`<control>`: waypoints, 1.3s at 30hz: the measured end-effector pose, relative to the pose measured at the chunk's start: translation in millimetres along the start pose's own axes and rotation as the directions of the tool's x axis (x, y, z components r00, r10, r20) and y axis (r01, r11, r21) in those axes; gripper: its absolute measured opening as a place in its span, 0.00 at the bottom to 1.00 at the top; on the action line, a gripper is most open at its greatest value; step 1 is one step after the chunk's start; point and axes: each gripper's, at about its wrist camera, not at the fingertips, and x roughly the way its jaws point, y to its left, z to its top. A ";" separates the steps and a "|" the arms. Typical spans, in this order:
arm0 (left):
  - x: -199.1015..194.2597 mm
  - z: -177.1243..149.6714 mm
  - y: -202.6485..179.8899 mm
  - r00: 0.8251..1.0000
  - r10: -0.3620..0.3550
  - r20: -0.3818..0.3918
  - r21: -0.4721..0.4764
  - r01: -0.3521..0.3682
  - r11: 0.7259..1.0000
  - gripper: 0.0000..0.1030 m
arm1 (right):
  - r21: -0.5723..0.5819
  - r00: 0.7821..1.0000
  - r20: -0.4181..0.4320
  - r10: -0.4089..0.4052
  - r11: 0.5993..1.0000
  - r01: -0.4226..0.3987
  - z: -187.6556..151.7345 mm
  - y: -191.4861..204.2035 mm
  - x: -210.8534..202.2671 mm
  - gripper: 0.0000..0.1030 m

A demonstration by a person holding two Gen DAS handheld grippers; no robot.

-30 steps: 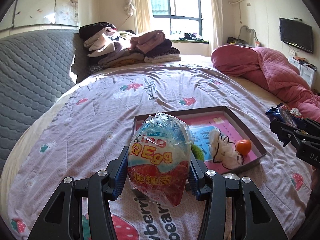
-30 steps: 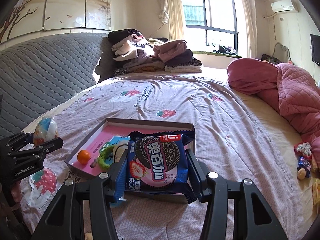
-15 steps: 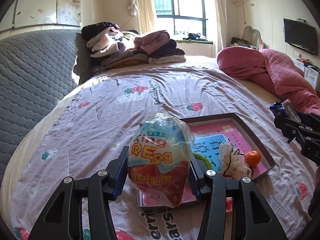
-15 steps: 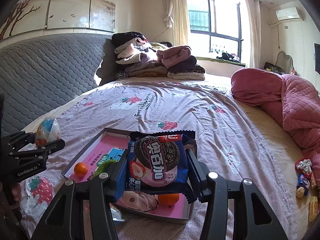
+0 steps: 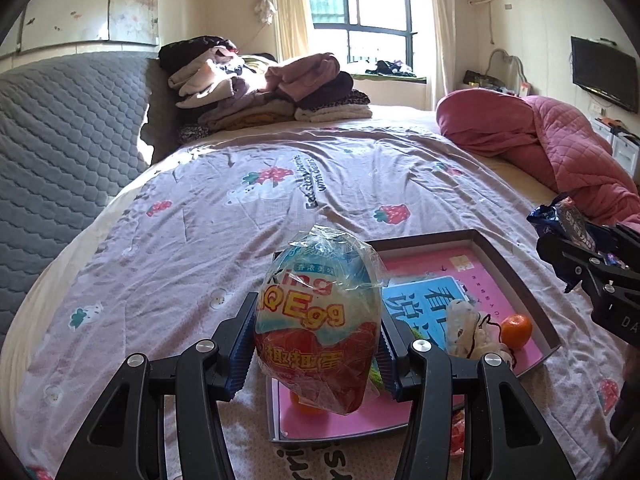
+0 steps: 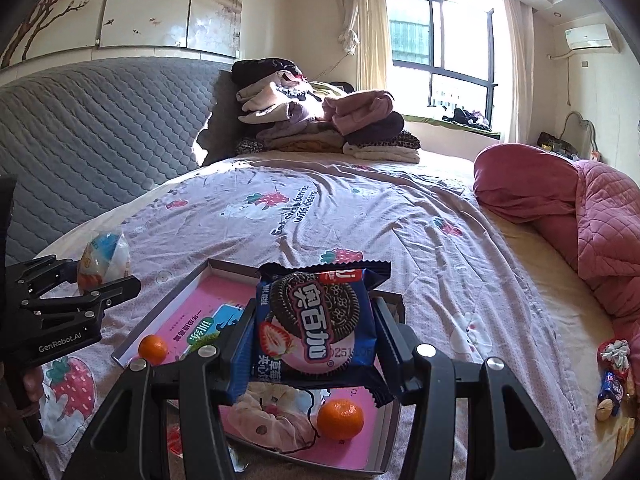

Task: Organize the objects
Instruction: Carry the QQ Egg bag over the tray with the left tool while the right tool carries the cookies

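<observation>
Two snacks are being carried at once toward the shallow tray [image 6: 182,292] lying on the bed [image 5: 360,168]. The left gripper [image 5: 318,344] is holding the wrapped egg-shaped treat [image 5: 318,320] between its blue pads, jaws roughly half open around it, above the tray's near left corner. The right gripper [image 6: 314,340] is pinching the cookie packet [image 6: 316,320] by its sides, hanging over the tray's near part, where an orange [image 6: 340,418] and a soft pouch [image 6: 272,420] are already lying; a second orange [image 6: 153,349] is sitting at the tray's left edge.

The step in hand looks like delivery, not pickup. Next, each hand probably needs to lower its item onto a bare pink patch, clear of the fruit, before spreading its jaws. How high the snacks are hanging above the tray is hard to judge through the fisheye lens.

Compared with a second ago, both cameras are showing the tray nearer and shifted: in the left view it has slid rightward and under the egg, and in the right view it now lies beneath the packet, not ahead of it. Both grips are unchanged.
</observation>
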 end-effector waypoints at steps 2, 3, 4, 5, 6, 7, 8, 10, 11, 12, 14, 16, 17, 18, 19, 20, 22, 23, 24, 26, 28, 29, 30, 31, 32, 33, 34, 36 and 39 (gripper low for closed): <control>5.5 0.1 1.1 1.000 -0.001 -0.010 -0.005 0.001 1.000 0.52 | 0.005 1.000 -0.012 0.003 1.000 -0.003 -1.3 -0.7 6.3 0.51; 8.5 0.3 1.1 1.000 -0.001 -0.015 -0.006 0.001 1.000 0.52 | 0.008 1.000 -0.019 0.004 1.000 -0.004 -1.9 -1.4 9.8 0.51; 11.2 0.5 0.8 1.000 -0.001 -0.019 -0.006 0.001 1.000 0.52 | 0.008 1.000 -0.025 0.004 1.000 -0.004 -2.3 -2.2 12.7 0.51; 14.1 0.7 0.5 1.000 0.001 -0.022 -0.003 -0.002 1.000 0.52 | 0.009 1.000 -0.030 0.004 1.000 -0.003 -3.0 -2.3 15.6 0.51; 17.1 0.8 -0.2 1.000 0.003 -0.026 0.002 -0.003 1.000 0.52 | 0.009 0.999 -0.038 0.003 1.000 -0.003 -2.9 -2.9 18.9 0.51; 20.1 0.5 -0.6 1.000 0.004 -0.028 0.003 -0.004 1.000 0.52 | 0.010 0.999 -0.045 0.003 1.000 -0.003 -3.6 -3.6 22.0 0.51; 23.6 0.1 -0.8 0.999 0.006 -0.034 0.005 -0.006 1.000 0.52 | 0.013 0.999 -0.050 0.004 1.000 -0.003 -4.5 -5.3 24.5 0.51; 29.4 -0.5 0.3 0.999 0.010 -0.041 0.004 -0.010 1.000 0.52 | 0.016 0.998 -0.061 0.004 1.000 -0.003 -5.4 -7.6 30.6 0.51; 32.7 -1.0 0.9 0.999 0.013 -0.047 0.005 -0.013 1.000 0.52 | 0.017 0.998 -0.065 0.004 1.000 -0.003 -6.0 -8.1 33.3 0.51; 35.3 -1.8 2.2 0.999 0.016 -0.050 0.003 -0.015 1.000 0.52 | 0.017 0.998 -0.069 0.004 1.000 -0.003 -6.7 -8.2 35.5 0.51; 41.1 -2.9 3.8 0.998 0.017 -0.060 0.001 -0.017 1.000 0.52 | 0.015 0.997 -0.075 0.001 1.000 0.000 -7.5 -8.7 39.9 0.51; 46.6 -3.6 4.6 0.997 0.023 -0.068 0.002 -0.023 1.000 0.52 | 0.014 0.997 -0.081 -0.002 1.000 0.003 -8.1 -9.3 44.2 0.51; 48.9 -4.1 4.4 0.997 0.023 -0.071 0.002 -0.022 1.000 0.52 | 0.012 0.996 -0.085 -0.001 1.000 0.002 -8.2 -9.5 46.8 0.51; 51.2 -4.7 4.4 0.997 0.022 -0.073 0.003 -0.022 1.000 0.52 | 0.012 0.996 -0.088 -0.001 1.000 0.002 -8.6 -9.9 49.7 0.51; 53.7 -5.3 3.4 0.997 0.022 -0.079 0.006 -0.021 1.000 0.52 | 0.013 0.996 -0.091 -0.001 1.000 0.003 -9.5 -9.8 52.9 0.51; 56.6 -6.3 2.5 0.996 0.021 -0.084 0.011 -0.020 1.000 0.52 | 0.012 0.995 -0.096 0.001 1.000 0.000 -10.7 -9.7 56.1 0.51; 61.8 -8.6 0.7 0.995 0.020 -0.095 0.018 -0.018 1.000 0.52 | 0.014 0.994 -0.109 0.005 1.000 -0.004 -13.1 -9.0 62.5 0.51; 64.5 -9.9 -0.3 0.995 0.018 -0.101 0.021 -0.016 1.000 0.52 | 0.014 0.993 -0.115 0.009 1.000 -0.008 -14.6 -8.1 66.2 0.51; 67.2 -11.6 -1.6 0.994 0.019 -0.107 0.024 -0.017 1.000 0.52 | 0.017 0.992 -0.121 0.014 1.000 -0.012 -16.2 -7.4 69.6 0.51; 72.7 -14.5 -4.3 0.993 0.016 -0.121 0.034 -0.012 0.999 0.52 | 0.012 0.991 -0.135 0.013 1.000 -0.011 -18.9 -5.7 77.0 0.51; 77.3 -17.1 -6.9 0.992 0.013 -0.129 0.043 -0.007 0.999 0.52 | 0.009 0.989 -0.147 0.006 1.000 -0.005 -22.2 -4.3 83.2 0.51; 79.3 -18.5 -8.5 0.991 0.012 -0.132 0.046 -0.005 0.999 0.52 | 0.009 0.988 -0.154 0.009 1.000 -0.008 -23.8 -3.5 86.2 0.51; 81.0 -19.7 -10.3 0.991 0.009 -0.136 0.052 -0.002 0.999 0.52 | 0.008 0.987 -0.161 0.009 1.000 -0.008 -25.2 -2.6 89.0 0.51; 82.2 -20.7 -11.6 0.990 0.007 -0.138 0.056 0.000 0.998 0.52 | 0.004 0.986 -0.169 0.005 1.000 -0.004 -26.9 -1.5 91.7 0.51; 83.6 -21.8 -13.1 0.990 0.007 -0.139 0.059 0.001 0.998 0.52 | 0.000 0.984 -0.177 0.005 1.000 -0.005 -28.6 -0.3 94.4 0.51; 84.9 -22.8 -14.8 0.990 0.006 -0.142 0.065 0.003 0.998 0.52 | -0.003 0.983 -0.181 0.006 1.000 -0.006 -29.9 0.6 96.7 0.51; 85.9 -23.5 -15.9 0.990 0.005 -0.144 0.067 0.005 0.998 0.52 | -0.005 0.983 -0.186 0.001 1.000 -0.002 -31.2 1.1 98.5 0.51; 87.9 -24.9 -18.3 0.989 0.004 -0.147 0.072 0.006 0.997 0.52 | -0.013 0.980 -0.199 0.000 1.000 -0.003 -33.4 2.2 102.9 0.51; 90.0 -27.0 -22.8 0.989 0.006 -0.148 0.082 0.006 0.997 0.52 | -0.027 0.976 -0.217 -0.014 1.000 0.008 -38.8 2.9 109.0 0.51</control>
